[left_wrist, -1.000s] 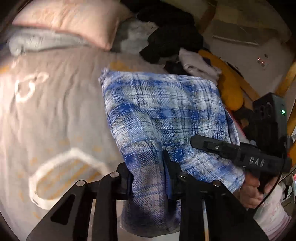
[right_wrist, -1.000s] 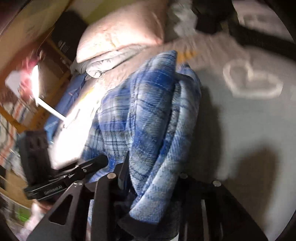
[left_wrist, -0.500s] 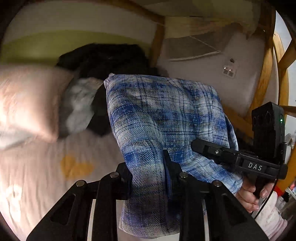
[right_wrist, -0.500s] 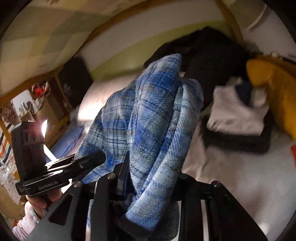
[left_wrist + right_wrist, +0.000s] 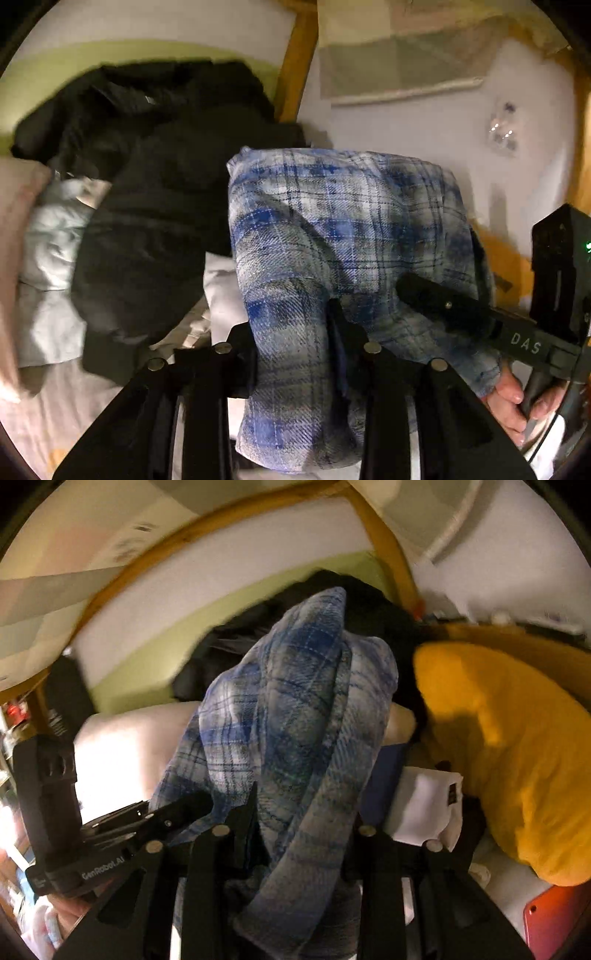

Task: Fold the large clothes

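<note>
Between both grippers' clamped fingers (image 5: 242,347) hangs the plaid shirt (image 5: 332,236); only the right view shows a yellow pillow (image 5: 517,746).

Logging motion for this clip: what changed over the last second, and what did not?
Both grippers carried the folded blue plaid shirt off the grey bedspread toward the head of the bed; it now hangs before the black clothes pile and yellow pillow. Unchanged: left gripper and right gripper stay clamped on it, fold intact.
</note>
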`<state>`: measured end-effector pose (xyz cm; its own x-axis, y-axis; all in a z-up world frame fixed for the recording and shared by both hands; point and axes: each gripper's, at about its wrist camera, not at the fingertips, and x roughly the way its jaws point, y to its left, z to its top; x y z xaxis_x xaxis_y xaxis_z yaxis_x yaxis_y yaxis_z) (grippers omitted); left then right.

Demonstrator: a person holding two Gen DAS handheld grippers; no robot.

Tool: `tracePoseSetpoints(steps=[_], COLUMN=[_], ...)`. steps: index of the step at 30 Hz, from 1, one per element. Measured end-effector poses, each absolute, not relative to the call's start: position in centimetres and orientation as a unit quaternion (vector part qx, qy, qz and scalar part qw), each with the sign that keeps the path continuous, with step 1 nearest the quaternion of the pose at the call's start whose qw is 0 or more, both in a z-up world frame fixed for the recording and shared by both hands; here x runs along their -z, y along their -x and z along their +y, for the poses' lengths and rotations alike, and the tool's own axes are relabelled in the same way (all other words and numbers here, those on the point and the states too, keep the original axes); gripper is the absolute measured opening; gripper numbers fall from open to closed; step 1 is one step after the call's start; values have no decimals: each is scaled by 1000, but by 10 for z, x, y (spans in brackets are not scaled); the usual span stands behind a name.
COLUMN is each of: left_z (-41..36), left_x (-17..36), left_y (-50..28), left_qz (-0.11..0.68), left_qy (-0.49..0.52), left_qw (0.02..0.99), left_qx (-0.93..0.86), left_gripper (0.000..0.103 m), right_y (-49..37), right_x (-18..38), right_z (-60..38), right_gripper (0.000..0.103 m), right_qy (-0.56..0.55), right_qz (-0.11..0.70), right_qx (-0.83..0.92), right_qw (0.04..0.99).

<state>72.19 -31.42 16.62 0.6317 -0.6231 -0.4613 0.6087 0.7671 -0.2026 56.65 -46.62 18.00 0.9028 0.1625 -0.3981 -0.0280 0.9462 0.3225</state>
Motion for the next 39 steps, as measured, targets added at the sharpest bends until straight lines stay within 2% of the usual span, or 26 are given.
tracePoseSetpoints(steps=[2, 3, 4, 5, 6, 7, 9, 11, 13, 18, 22, 26, 29, 32, 33, 39], left_z=[-333, -341, -345, -345, -339, -333, -316, -306, -297, -259, -230, -223, -215, -221, -227, -214], left_x=[-143, -130, -120, -112, -109, -110, -116, -124, -128, -124, -114, -96, -71, -32, -31, -36], left_y=[-739, -746, -751, -755, -756, -757, -741, -714, -681, -611, -561, -529, -520, -521, -529, -524], left_qz=[273, 277, 278, 272, 264, 261, 242, 203, 168, 123, 108, 83, 65, 64, 88, 59], left_qy=[-26, -43, -49, -46, -29, -10, 22, -10, -49, -64, -31, -42, -36, -55, -68, -34], left_qw=[906, 910, 914, 921, 927, 928, 929, 946, 957, 967, 968, 973, 977, 988, 984, 984], left_qx=[321, 306, 290, 274, 264, 266, 280, 253, 232, 214, 225, 212, 202, 130, 140, 163], left_gripper=[41, 53, 68, 74, 82, 84, 85, 92, 100, 103, 103, 103, 103, 103, 103, 103], right_y=[-584, -593, -600, -605, -604, -596, -590, -571, -552, -492, -448, -419, -406, -412, -415, -417], right_x=[-161, -149, -138, -131, -125, -121, -124, -130, -136, -146, -140, -112, -81, -55, -51, -45], right_z=[-479, -488, -494, -500, -504, -507, -516, -509, -498, -454, -432, -413, -398, -401, -402, -384], right_gripper=[30, 33, 41, 47, 64, 80, 88, 91, 102, 103, 103, 103, 103, 103, 103, 103], right_qy=[-169, -175, -181, -183, -180, -172, -156, -135, -107, -16, -13, -7, 13, -3, -7, 39], right_qz=[235, 248, 255, 256, 255, 243, 219, 208, 196, 142, 101, 89, 85, 129, 137, 130], right_qx=[-25, -9, 7, 21, 41, 75, 102, 118, 137, 136, 128, 134, 144, 115, 120, 132], right_qw=[957, 953, 950, 949, 949, 952, 958, 961, 965, 980, 986, 987, 986, 985, 983, 982])
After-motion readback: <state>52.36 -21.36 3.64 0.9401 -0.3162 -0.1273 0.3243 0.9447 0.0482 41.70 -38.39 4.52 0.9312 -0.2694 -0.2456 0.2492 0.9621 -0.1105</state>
